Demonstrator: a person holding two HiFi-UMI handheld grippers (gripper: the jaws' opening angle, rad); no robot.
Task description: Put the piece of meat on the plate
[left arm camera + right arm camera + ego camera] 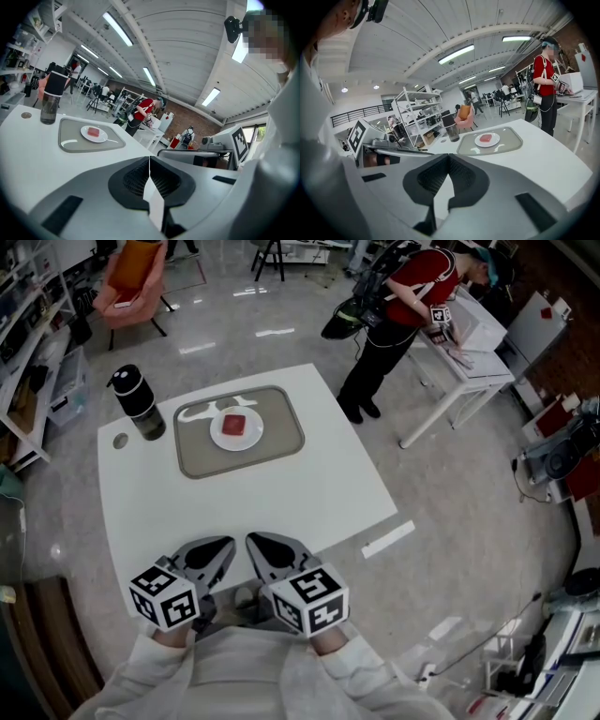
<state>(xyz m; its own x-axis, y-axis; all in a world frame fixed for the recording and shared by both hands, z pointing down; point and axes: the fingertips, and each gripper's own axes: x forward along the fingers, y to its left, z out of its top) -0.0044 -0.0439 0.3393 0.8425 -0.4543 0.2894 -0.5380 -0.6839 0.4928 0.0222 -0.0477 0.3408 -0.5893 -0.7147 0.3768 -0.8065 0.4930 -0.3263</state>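
A red piece of meat (235, 424) lies on a small white plate (223, 439), which sits in a grey tray (281, 440) at the far side of the white table (309, 493). The meat (93, 132) (486, 138) shows small and far off in both gripper views. My left gripper (228, 542) and right gripper (251, 540) hover side by side at the table's near edge, close to my body and well away from the tray. Both have their jaws pressed together with nothing between them.
A dark bottle (137, 404) stands at the table's far left, next to the tray. Beyond the table a person in a red top (412, 296) bends over a white desk (473, 352). Shelves line the left wall, and an orange chair (131, 282) stands at the back.
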